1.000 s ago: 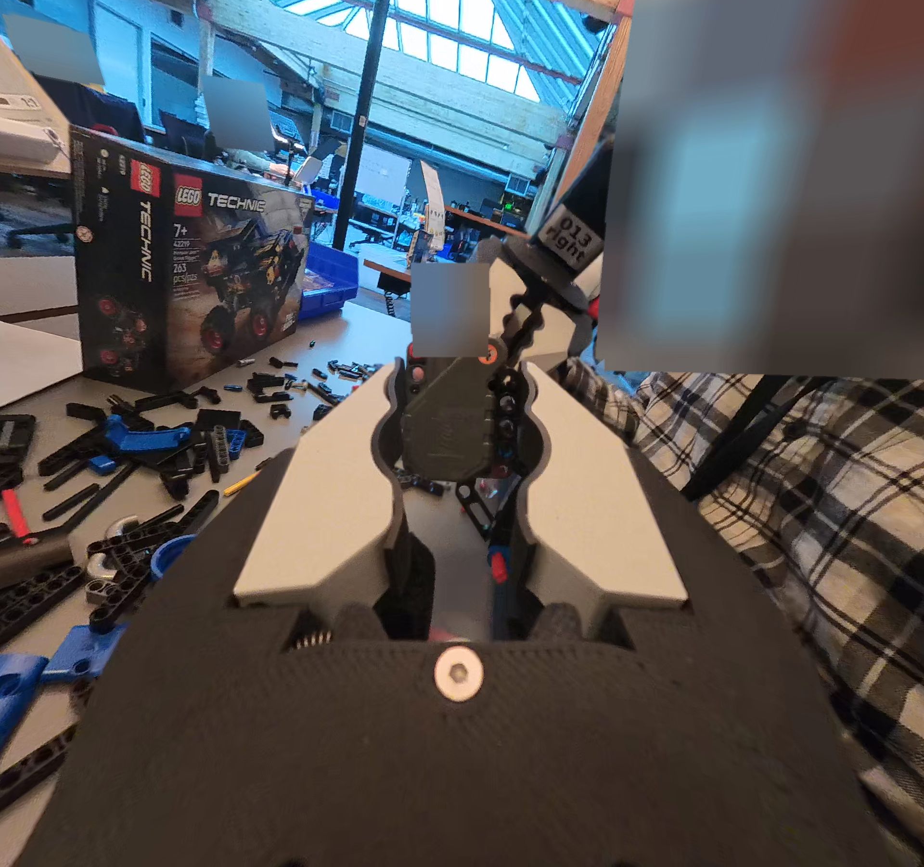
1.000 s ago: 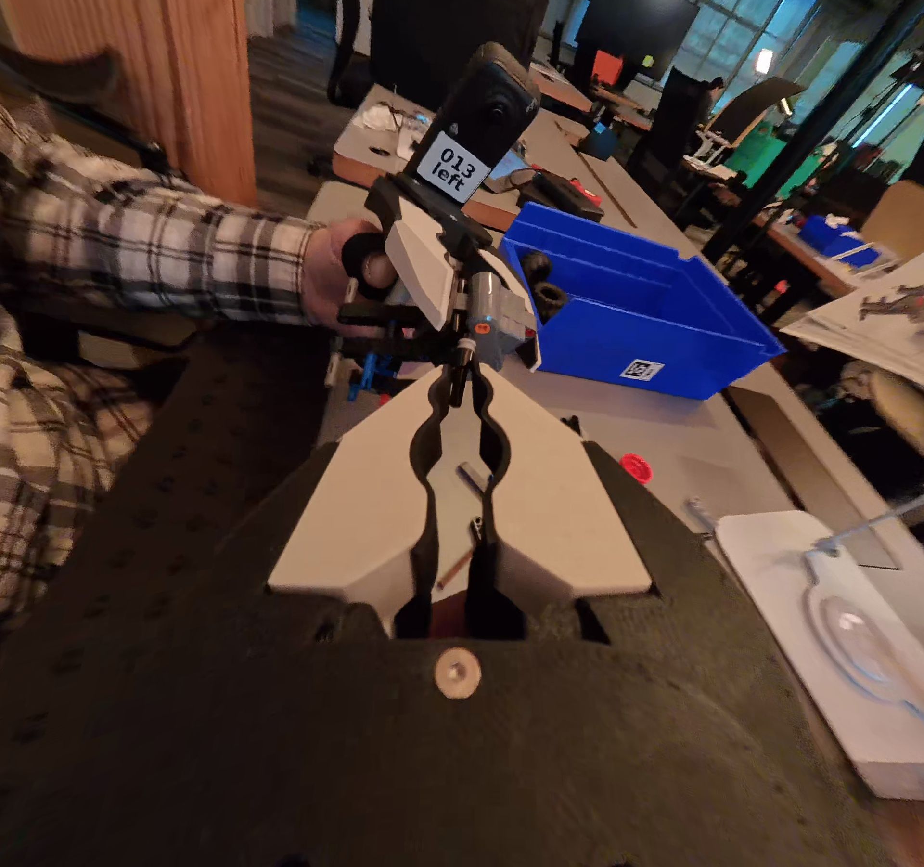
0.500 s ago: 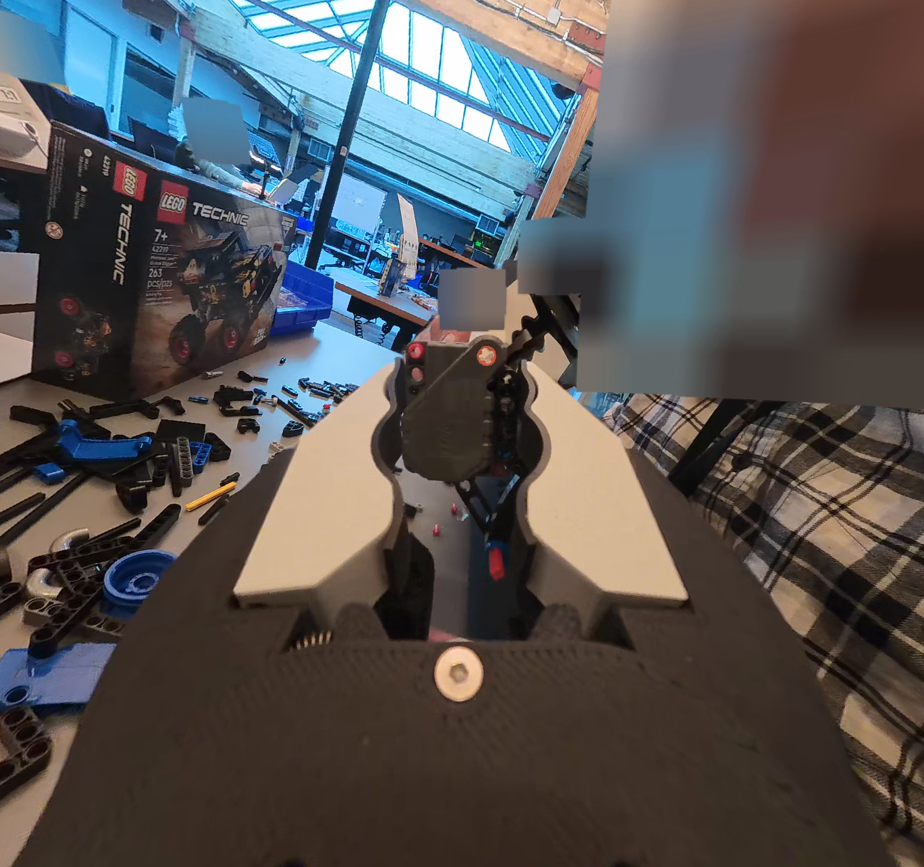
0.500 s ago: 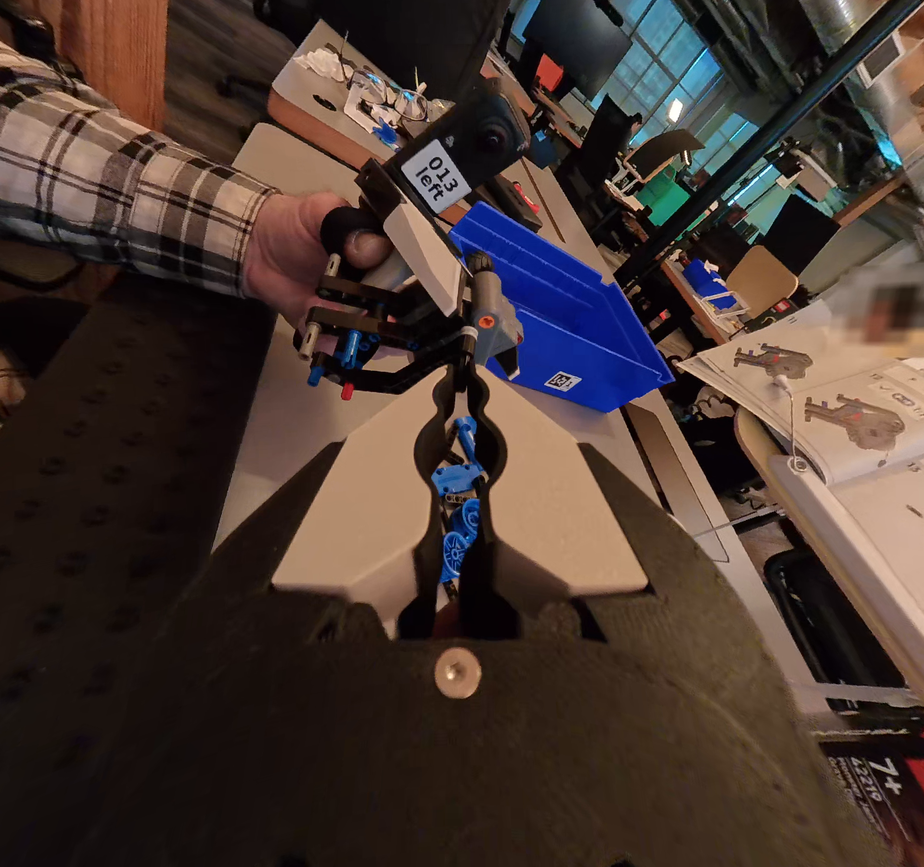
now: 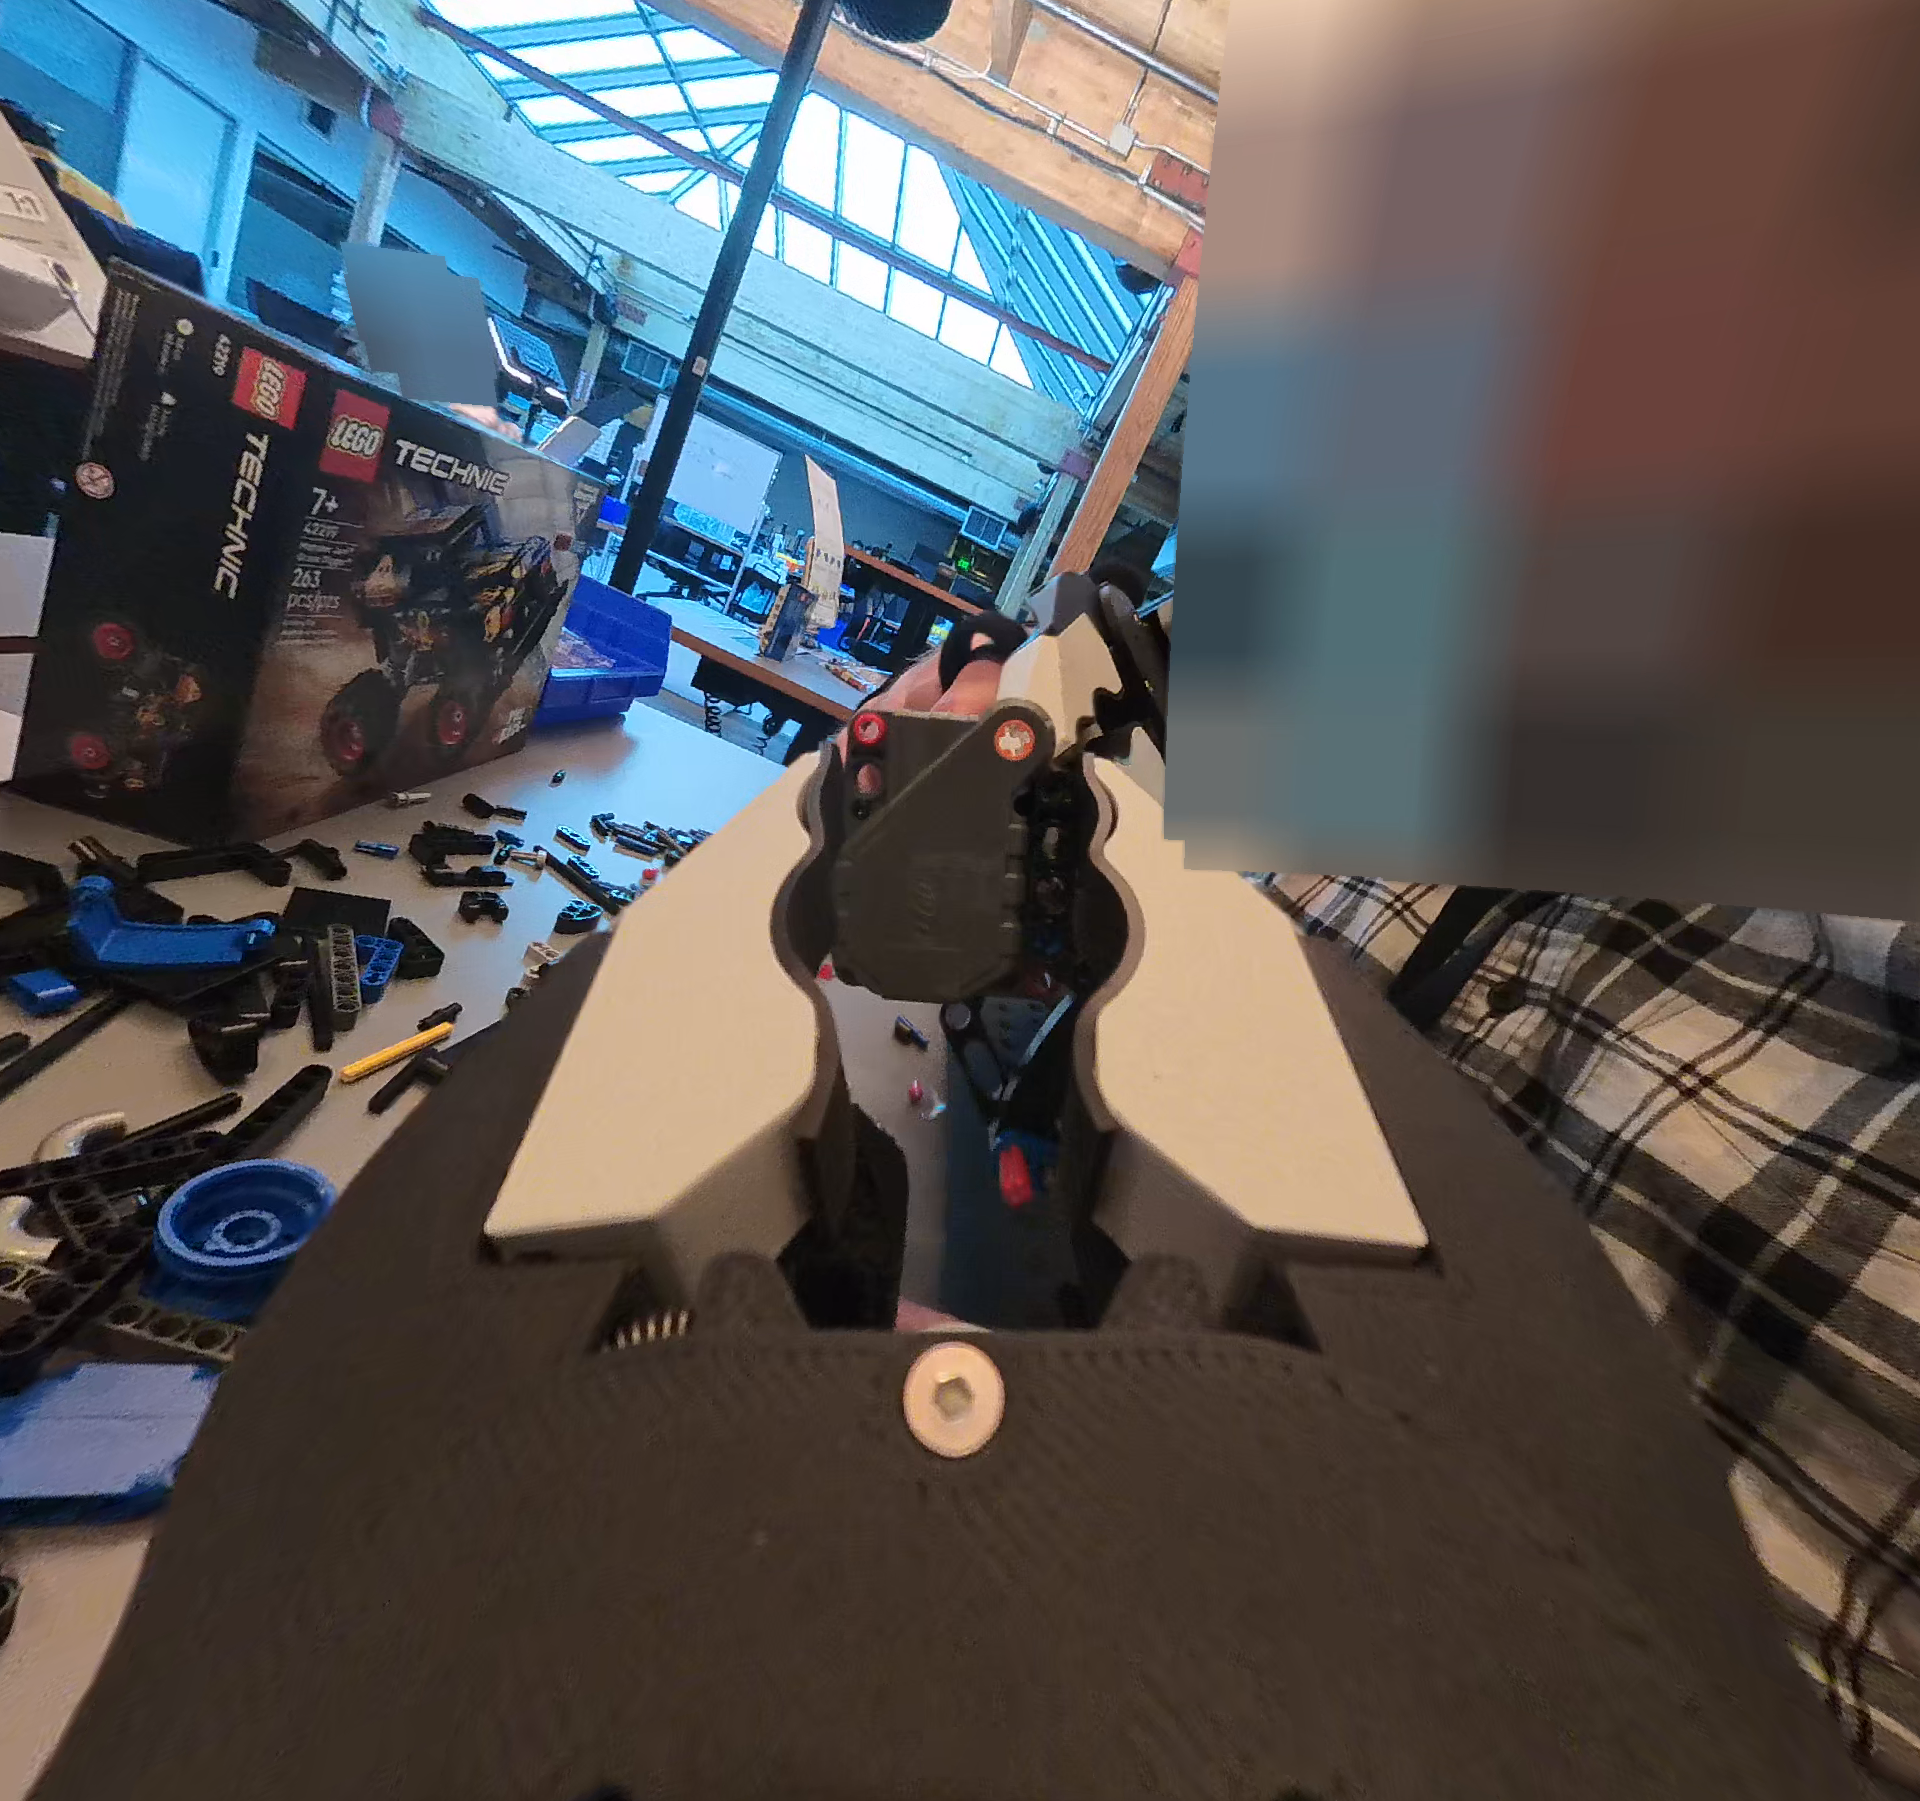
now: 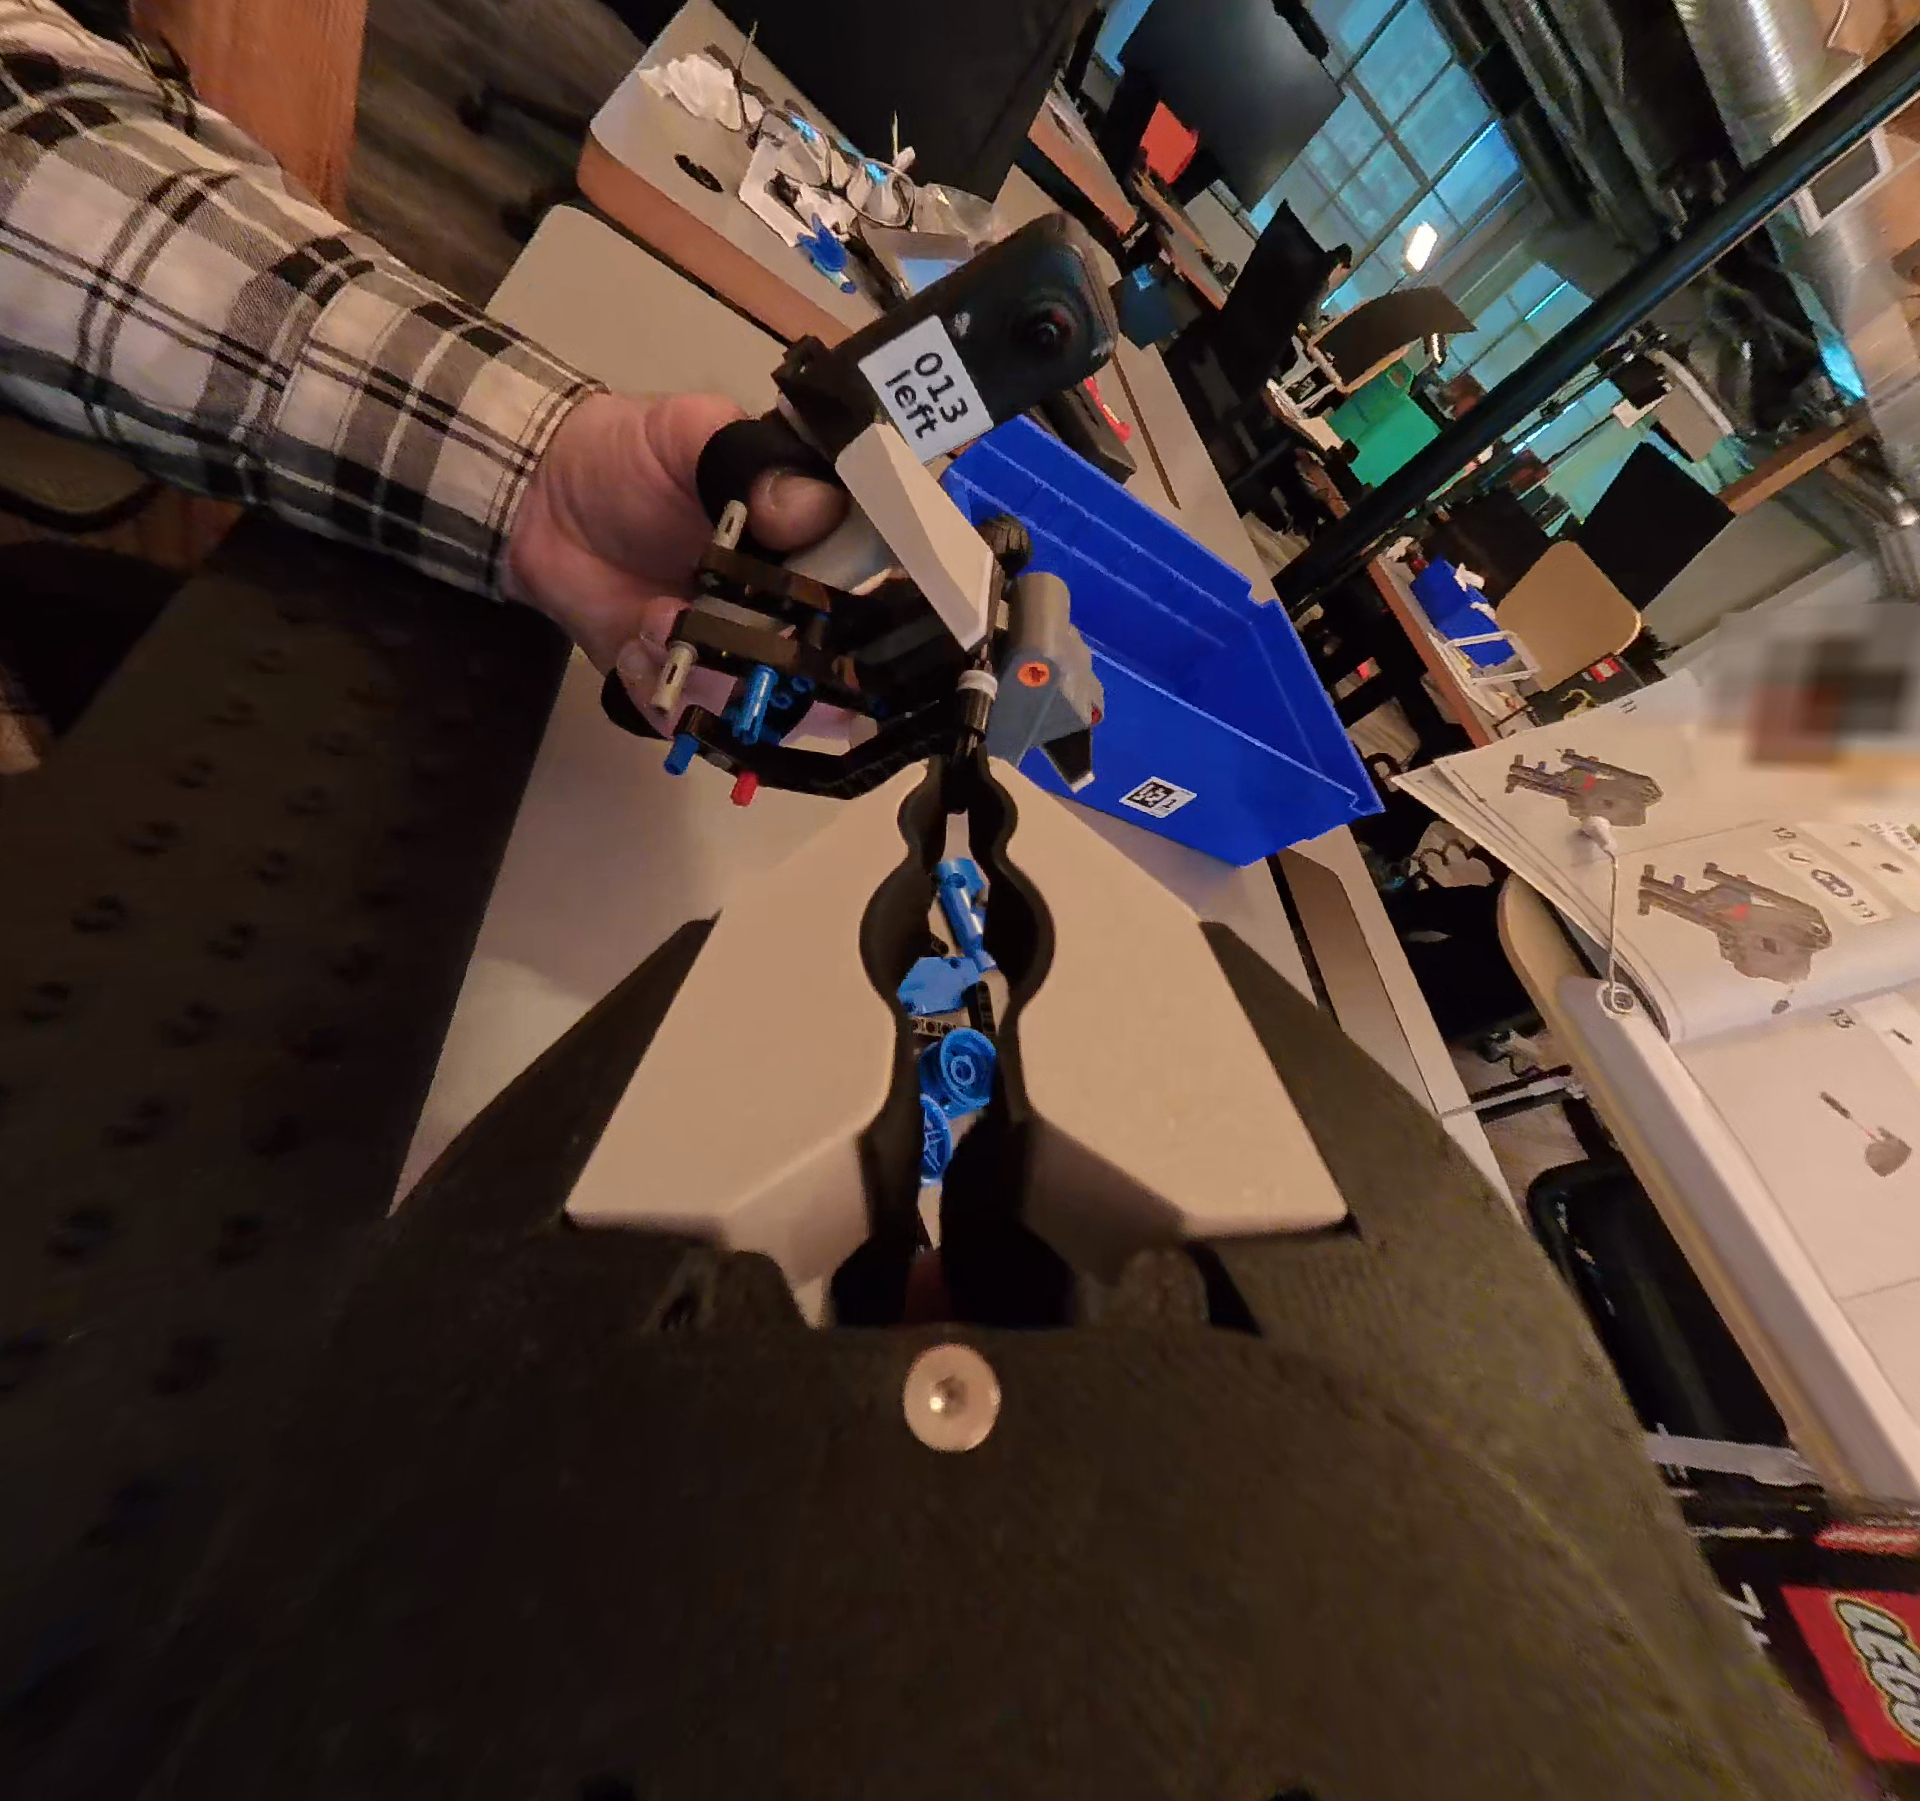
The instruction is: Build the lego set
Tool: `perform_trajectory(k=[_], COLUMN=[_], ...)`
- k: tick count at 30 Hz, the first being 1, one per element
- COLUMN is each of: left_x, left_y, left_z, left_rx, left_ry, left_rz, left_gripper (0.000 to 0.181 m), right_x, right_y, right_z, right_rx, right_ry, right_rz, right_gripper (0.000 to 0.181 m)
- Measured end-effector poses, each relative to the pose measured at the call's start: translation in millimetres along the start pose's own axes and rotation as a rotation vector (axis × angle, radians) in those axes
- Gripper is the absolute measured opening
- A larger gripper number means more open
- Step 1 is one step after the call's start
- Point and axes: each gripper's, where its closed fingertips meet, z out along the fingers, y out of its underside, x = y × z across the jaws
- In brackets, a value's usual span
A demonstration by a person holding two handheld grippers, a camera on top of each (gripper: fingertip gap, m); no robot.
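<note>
The partly built lego assembly [image 5: 935,878] is a dark grey block with red pins, on black beams. My left gripper [image 5: 956,806] is shut on it and holds it above the table. In the right wrist view the assembly [image 6: 821,681] shows black beams, blue and red pins and a grey block with an orange pin. My right gripper [image 6: 958,780] is shut on a thin black part at the assembly's near end. The left gripper [image 6: 935,588] grips the assembly from the far side, held by a hand. The right gripper [image 5: 1075,650] shows just behind the assembly.
The black lego box [image 5: 291,588] stands at the back left of the table [image 5: 665,764]. Loose black and blue pieces [image 5: 312,962] and a blue wheel rim [image 5: 239,1221] lie to the left. A blue bin [image 6: 1164,629] and the open instruction booklet [image 6: 1714,878] lie to the right. A plaid sleeve [image 6: 260,349] is at the left. The grippers are tip to tip, or close to it. It is some 15 cm from my left tips to the blue wheel rim [image 5: 239,1221].
Both grippers have tilted and turned together with the assembly held between them. The booklet has come into the right view. Both grips are unchanged.
</note>
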Motion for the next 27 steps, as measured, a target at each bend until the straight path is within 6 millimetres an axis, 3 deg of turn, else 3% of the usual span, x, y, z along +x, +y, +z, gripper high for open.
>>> perform_trajectory(k=[27], left_x=[-4.8], left_y=[9.6], left_z=[3.3], left_rx=[-0.051], left_ry=[-0.023], left_rz=[0.007], left_gripper=[0.04], right_x=[-9.6], right_y=[10.2], right_z=[-0.9], right_rx=[-0.097], right_ry=[-0.016], right_rz=[-0.087], right_gripper=[0.001])
